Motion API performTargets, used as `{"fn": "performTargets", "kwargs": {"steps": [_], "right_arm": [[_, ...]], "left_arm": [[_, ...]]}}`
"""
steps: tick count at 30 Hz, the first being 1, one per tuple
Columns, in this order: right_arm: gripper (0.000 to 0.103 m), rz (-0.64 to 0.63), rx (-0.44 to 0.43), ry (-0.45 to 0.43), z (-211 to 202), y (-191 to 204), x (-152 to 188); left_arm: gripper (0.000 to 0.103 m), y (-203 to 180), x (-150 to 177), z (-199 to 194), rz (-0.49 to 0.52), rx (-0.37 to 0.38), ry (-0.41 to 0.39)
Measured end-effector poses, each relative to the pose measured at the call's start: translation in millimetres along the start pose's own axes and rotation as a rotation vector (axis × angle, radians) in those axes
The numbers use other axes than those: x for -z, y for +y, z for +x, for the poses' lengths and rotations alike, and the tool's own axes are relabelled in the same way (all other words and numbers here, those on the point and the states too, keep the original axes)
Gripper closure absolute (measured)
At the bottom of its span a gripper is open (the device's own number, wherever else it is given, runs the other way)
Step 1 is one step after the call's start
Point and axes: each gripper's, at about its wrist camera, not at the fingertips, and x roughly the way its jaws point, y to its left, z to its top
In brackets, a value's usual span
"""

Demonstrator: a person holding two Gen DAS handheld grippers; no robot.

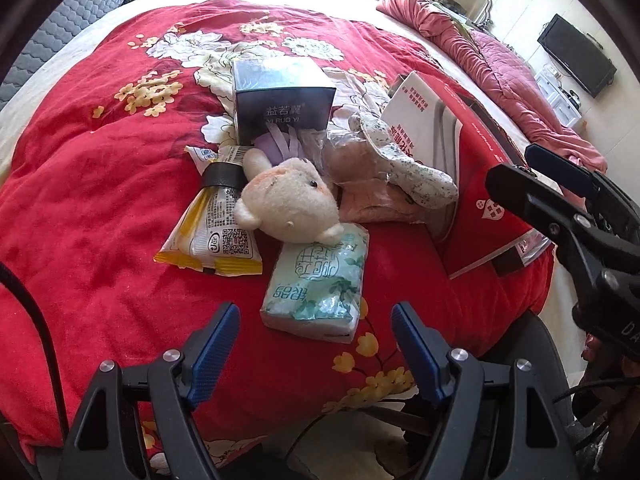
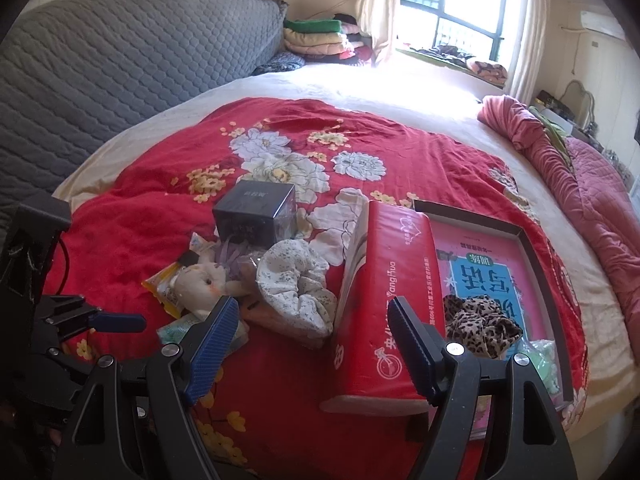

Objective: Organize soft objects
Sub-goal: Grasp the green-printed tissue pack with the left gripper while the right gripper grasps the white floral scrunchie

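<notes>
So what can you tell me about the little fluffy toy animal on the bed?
The plush toy is small, cream-white and fuzzy, with a round head, a dark bead eye, orange-pink patches and stubby ears or paws. It lies tipped on its side on the red flowered blanket. It rests partly on the yellow snack packet and overlaps the top of the green tissue pack. Purple ribbon strips fan out behind it. Neither gripper touches it.

Plush toy (image 1: pixel 290 200) covers part of the yellow snack packet (image 1: pixel 212 236) and a corner of the tissue pack (image 1: pixel 320 280). Pink item in clear wrap (image 1: pixel 372 196) unidentifiable under the floral scrunchie (image 1: pixel 404 168). Green thing (image 2: pixel 546 364) in the tray's (image 2: pixel 540 264) near corner hidden behind right gripper (image 2: pixel 312 354).
</notes>
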Motion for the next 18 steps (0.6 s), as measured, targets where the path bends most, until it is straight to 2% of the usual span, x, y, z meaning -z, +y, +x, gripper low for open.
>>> {"fn": "performTargets", "kwargs": {"steps": [6,12,13,15,16,18], "right_arm": [[0.025,-0.188,0.045,0.064,28.4,15.9,-7.8],[0.026,-0.327,0.046,0.121,58.6,29.7,-14.2],[0.029,-0.345,0.048,0.130,63.2,31.7,-15.0],[0.044,-0.375,0.062,0.145,72.3,34.8,-16.7],[0.047,-0.388,0.071,0.150,76.4,35.6,-17.4],[0.061,-0.392,0.080,0.167,84.9,34.6,-18.8]], "left_arm": [[0.026,4.5,-3.2,11.4,-0.008,0.020,0.016],[0.026,7.0,-5.4,17.4,-0.009,0.039,0.014],[0.026,6.7,-5.5,18.3,-0.005,0.041,0.015],[0.026,7.0,-6.2,20.8,-0.009,0.055,0.021],[0.026,7.1,-6.5,22.0,-0.013,0.064,0.025],[0.026,7.0,-7.5,23.3,-0.015,0.072,0.022]]}}
